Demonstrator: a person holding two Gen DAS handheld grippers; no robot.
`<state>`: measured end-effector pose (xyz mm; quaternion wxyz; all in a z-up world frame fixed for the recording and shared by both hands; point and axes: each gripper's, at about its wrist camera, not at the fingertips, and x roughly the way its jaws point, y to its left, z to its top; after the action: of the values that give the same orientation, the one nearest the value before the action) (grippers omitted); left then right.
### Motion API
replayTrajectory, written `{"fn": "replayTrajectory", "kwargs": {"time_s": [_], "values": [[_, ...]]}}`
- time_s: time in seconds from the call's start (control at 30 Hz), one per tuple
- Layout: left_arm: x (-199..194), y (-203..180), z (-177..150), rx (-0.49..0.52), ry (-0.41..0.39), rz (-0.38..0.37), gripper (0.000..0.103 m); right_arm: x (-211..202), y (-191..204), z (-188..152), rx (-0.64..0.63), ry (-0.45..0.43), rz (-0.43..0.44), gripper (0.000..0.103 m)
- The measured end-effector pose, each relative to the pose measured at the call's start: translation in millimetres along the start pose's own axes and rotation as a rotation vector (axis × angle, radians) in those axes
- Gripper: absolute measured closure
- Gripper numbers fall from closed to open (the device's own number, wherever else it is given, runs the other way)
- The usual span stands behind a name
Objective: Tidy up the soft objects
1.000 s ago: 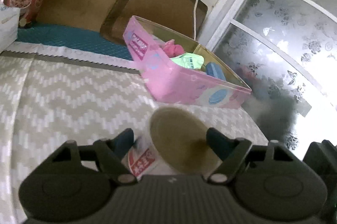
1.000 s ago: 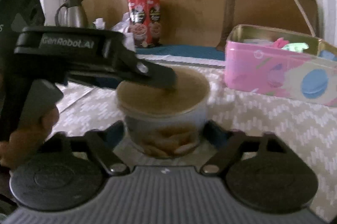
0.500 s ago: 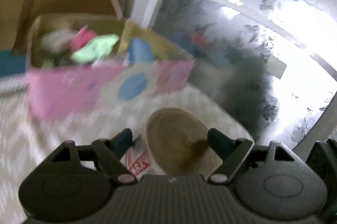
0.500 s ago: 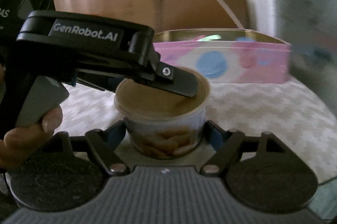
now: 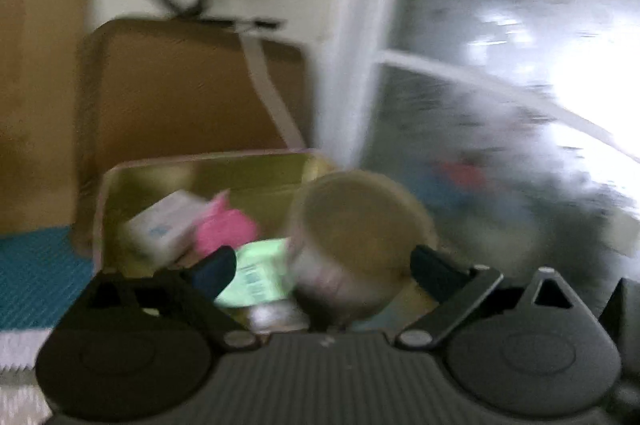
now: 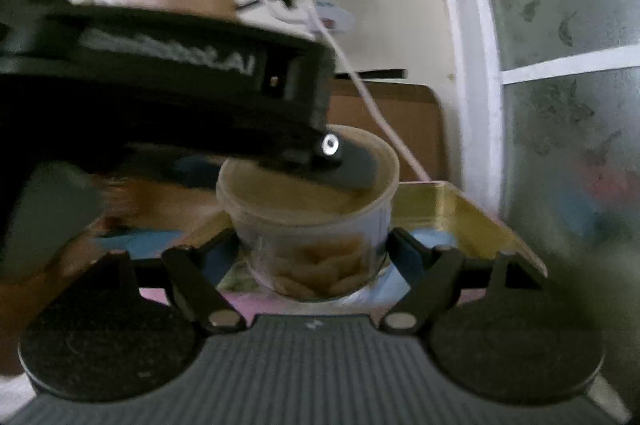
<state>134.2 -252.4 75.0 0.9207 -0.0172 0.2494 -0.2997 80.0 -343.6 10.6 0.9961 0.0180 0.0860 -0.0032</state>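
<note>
A round plastic tub with a tan lid, holding pale snack pieces, sits between the fingers of my right gripper, which is shut on its sides. My left gripper reaches over the tub; whether its fingers press on it is unclear in the blur. The tub hangs over the open pink tin, which holds a pink soft item, a green packet and a white packet.
A brown board leans against the wall behind the tin. A white cable hangs from a wall plug. A frosted patterned window stands at the right. A teal mat lies left of the tin.
Both grippers have carried the tub up off the zigzag cloth and over the pink tin. The tin has come much closer and now lies under the tub.
</note>
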Motion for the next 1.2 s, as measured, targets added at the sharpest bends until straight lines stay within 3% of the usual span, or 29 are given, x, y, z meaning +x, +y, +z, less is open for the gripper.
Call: {"fn": "replayTrajectory", "kwargs": {"time_s": [0.07, 0.1, 0.23, 0.47, 0.87, 1.2], "values": [[8, 8, -6, -0.046, 0.017, 0.022, 0.005, 27, -14, -7, 0.003, 0.048, -0.09, 0.018], [10, 10, -11, -0.048, 0.017, 0.022, 0.005, 33, -22, -5, 0.049, 0.107, -0.084, 0.016], [15, 12, -19, -0.041, -0.012, 0.046, 0.002, 18, -42, -2, 0.147, 0.052, -0.028, 0.007], [1, 4, -17, 0.015, -0.039, 0.115, 0.002, 18, -44, 1, 0.15, 0.048, -0.016, 0.007], [-53, 2, -23, 0.057, -0.072, 0.229, 0.002, -12, -28, -7, 0.109, -0.018, 0.093, 0.007], [-83, 18, -45, 0.022, -0.057, 0.282, 0.001, -27, -44, -12, 0.252, -0.033, 0.052, 0.009]]}}
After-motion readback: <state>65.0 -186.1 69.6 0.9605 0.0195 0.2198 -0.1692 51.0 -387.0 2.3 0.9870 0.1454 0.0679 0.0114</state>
